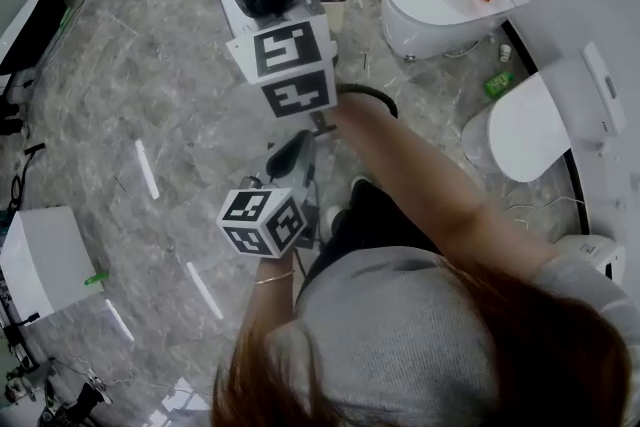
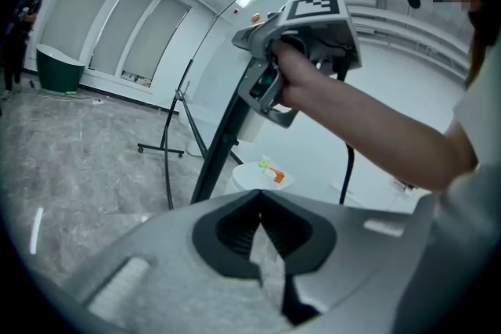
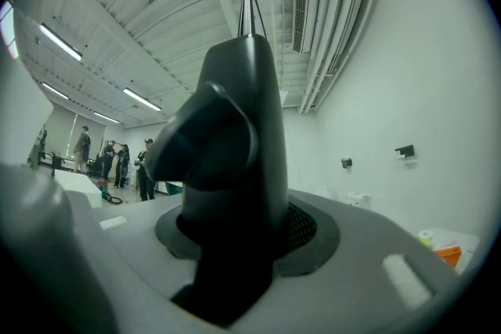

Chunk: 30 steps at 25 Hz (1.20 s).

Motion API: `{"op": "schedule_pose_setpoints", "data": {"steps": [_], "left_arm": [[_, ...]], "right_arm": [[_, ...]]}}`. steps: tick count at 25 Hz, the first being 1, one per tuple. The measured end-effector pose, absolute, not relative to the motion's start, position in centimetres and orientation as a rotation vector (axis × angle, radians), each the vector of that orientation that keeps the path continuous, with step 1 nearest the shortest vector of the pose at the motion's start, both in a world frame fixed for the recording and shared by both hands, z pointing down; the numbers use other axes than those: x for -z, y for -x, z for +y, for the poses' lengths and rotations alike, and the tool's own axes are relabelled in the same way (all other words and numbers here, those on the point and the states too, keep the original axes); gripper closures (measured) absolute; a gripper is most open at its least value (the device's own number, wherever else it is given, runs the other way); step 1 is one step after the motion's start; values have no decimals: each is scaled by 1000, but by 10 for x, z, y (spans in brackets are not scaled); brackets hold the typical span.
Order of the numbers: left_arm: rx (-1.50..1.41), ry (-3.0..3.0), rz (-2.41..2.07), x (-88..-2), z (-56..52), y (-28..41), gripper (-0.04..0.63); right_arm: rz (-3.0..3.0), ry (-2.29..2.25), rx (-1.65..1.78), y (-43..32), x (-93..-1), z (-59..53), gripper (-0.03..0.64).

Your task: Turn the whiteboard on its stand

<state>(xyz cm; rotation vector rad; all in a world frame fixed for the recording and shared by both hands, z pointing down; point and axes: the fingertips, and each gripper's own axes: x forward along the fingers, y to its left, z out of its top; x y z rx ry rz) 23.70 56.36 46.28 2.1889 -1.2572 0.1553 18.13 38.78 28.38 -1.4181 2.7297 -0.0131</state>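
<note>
The fingers of my right gripper (image 3: 241, 240) pinch the whiteboard (image 3: 235, 102) by its edge, for leverage to swing it on its stand (image 2: 166, 159); the left gripper (image 2: 260, 203) hangs nearby, fingers pressed together on nothing.

whiteboard (image 3: 247, 8) edge-on: face unseen, base hidden

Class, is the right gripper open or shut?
Shut: the right gripper clamps the whiteboard, whose dark frame fills the gap between its jaws.

whiteboard (image 2: 223, 66) and stand (image 2: 221, 149) amid open floor (image 2: 78, 137)
</note>
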Motion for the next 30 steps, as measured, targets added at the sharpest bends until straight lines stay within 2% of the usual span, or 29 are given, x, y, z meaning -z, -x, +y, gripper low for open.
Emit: {"op": "schedule_pose_setpoints", "data": {"steps": [10, 22, 30], "left_arm": [[-187, -2224, -1160, -475, 608, -263, 595], [-143, -2176, -1258, -470, 622, -270, 595], [-119, -2211, -1328, -454, 626, -280, 595]], "right_arm": [[2713, 1463, 33, -195, -284, 400, 457], [2708, 1409, 10, -214, -284, 450, 440], [2798, 1318, -46, -233, -300, 473, 336]]}}
